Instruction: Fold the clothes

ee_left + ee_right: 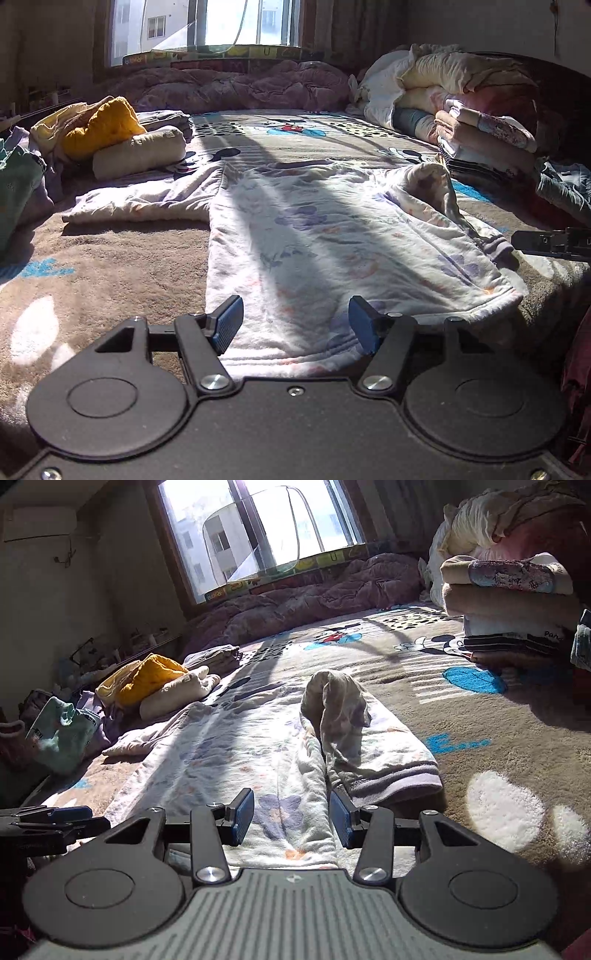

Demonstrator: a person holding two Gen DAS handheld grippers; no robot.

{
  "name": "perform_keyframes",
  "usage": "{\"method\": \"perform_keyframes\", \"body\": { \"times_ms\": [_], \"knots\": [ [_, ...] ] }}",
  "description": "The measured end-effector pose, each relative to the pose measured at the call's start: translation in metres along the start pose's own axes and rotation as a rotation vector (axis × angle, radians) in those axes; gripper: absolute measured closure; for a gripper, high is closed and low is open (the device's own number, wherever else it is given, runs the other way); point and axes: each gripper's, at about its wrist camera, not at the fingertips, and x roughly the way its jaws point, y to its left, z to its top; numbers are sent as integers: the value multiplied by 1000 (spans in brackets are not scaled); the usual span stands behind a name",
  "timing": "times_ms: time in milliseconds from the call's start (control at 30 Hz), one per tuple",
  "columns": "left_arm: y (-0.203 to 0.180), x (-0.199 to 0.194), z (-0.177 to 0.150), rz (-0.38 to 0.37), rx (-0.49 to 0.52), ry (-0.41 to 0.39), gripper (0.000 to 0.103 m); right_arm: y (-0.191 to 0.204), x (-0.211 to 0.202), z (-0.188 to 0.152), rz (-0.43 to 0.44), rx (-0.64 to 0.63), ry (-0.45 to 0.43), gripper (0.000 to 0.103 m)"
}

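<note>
A white floral long-sleeved shirt (314, 236) lies spread flat on the brown cartoon blanket (122, 266). Its left sleeve (147, 199) stretches out sideways. The right sleeve (351, 731) is thrown back over the body, with a raised hump at its bend and the grey cuff (399, 779) pointing toward me. My left gripper (295, 325) is open just above the shirt's near hem, with nothing pinched. My right gripper (291, 818) is open over the shirt's right side beside the cuff; cloth lies under the gap and the pads are not pressing it. Each gripper shows at the edge of the other's view: the right gripper (554, 243), the left gripper (55, 819).
Loose clothes are heaped at the left: a yellow garment (103, 125), a cream roll (140, 151) and a teal piece (62, 731). A stack of folded clothes (517, 627) and rolled bedding (443, 77) stand at the right. A pink quilt (240, 85) lies under the window.
</note>
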Motion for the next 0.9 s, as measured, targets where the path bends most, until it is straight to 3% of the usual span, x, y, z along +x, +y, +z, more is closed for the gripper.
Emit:
{"method": "perform_keyframes", "body": {
  "times_ms": [67, 167, 267, 400, 433, 533, 567, 700, 767, 900],
  "knots": [
    [-3, 1, 8, -39, -64, -27, 39, -41, 4, 3, -28, 272, -29, 49],
    [-3, 13, 16, -102, -173, -21, 38, -84, 19, -10, -87, 524, -19, 49],
    [-5, 32, 27, -125, -230, 23, 38, -98, 38, -20, -77, 610, -39, 49],
    [-7, 62, 55, -123, -256, 64, 38, -95, 62, -10, -75, 560, -57, 48],
    [-7, 70, 64, -129, -263, 67, 37, -97, 68, -7, -71, 557, -63, 53],
    [-7, 98, 91, -168, -269, 72, 36, -102, 80, 3, -73, 529, -67, 86],
    [-7, 107, 97, -182, -267, 75, 35, -104, 84, 7, -74, 519, -68, 88],
    [4, 123, 84, -264, -328, 71, 34, -116, 77, 40, -102, 444, -107, 90],
    [5, 132, 71, -280, -331, 143, 34, -123, 74, 61, -120, 400, -129, 90],
    [-7, 138, 64, -292, -211, 202, 34, -136, 72, 109, -163, 280, -165, 91]
  ]
}}
